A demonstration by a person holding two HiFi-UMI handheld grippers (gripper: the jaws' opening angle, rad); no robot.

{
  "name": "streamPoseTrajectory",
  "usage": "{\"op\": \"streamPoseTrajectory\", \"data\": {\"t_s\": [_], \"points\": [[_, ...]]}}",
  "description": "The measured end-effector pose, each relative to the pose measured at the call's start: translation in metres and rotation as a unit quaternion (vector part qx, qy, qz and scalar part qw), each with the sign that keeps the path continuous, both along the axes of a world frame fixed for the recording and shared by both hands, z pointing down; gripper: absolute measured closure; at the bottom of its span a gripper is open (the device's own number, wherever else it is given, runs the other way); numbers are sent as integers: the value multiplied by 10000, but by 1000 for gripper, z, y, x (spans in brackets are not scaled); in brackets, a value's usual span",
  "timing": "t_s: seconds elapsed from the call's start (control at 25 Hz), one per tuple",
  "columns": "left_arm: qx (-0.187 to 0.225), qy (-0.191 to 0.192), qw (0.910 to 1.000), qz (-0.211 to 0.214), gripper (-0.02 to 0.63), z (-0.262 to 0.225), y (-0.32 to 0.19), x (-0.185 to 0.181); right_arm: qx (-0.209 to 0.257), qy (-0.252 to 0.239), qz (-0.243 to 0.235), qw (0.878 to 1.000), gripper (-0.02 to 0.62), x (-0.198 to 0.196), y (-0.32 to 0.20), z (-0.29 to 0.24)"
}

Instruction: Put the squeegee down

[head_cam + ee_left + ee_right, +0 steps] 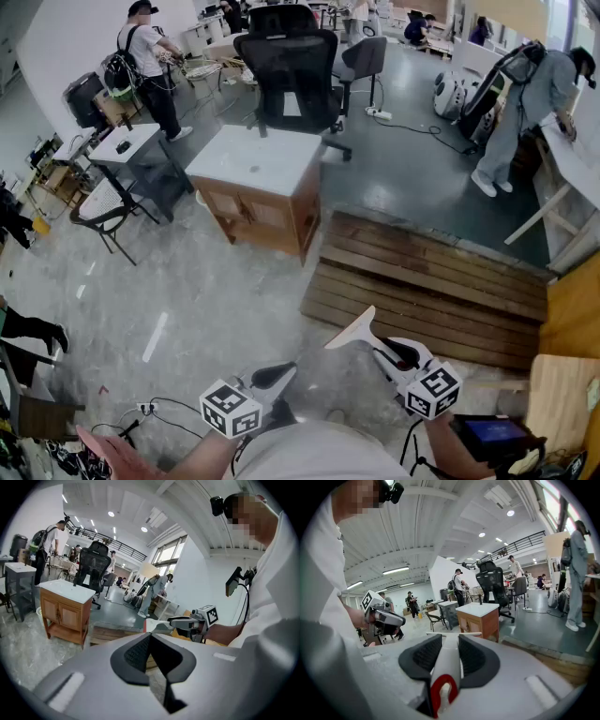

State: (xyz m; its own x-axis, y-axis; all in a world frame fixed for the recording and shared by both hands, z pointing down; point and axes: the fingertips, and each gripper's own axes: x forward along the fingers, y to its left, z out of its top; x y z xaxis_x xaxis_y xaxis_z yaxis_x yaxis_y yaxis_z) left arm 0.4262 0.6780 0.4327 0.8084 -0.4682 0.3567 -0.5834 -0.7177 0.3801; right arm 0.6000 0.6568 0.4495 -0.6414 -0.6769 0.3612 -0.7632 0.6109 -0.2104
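The squeegee (353, 331) has a white handle with a red hang loop (442, 691) and a pale blade (454, 633) at its far end. My right gripper (382, 347) is shut on its handle and holds it in the air above the concrete floor, just in front of my body. In the right gripper view the handle runs between the black pads (425, 654). My left gripper (274, 377) hangs to the left of it, apart from the squeegee, with its jaws together and nothing between them (150, 638). From the left gripper view the right gripper (190, 622) and squeegee blade (157, 626) show ahead.
A wooden cabinet with a white top (253, 178) stands ahead, a slatted wooden platform (431, 281) to its right. A black office chair (295, 70), a small grey table (127, 145), floor cables (159, 408) and several people stand around. A wooden board (562, 394) lies at right.
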Motion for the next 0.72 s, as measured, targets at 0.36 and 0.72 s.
{"op": "streamPoseTrajectory", "data": {"t_s": [0.36,0.72], "points": [[185,254,9994,-174,600,-6,-39,-68,74,173,-226,9996,479,-78,-38,-6],[433,436,9977,-294,601,-26,-93,-187,127,222,-258,9993,479,-196,-106,-20]]}}
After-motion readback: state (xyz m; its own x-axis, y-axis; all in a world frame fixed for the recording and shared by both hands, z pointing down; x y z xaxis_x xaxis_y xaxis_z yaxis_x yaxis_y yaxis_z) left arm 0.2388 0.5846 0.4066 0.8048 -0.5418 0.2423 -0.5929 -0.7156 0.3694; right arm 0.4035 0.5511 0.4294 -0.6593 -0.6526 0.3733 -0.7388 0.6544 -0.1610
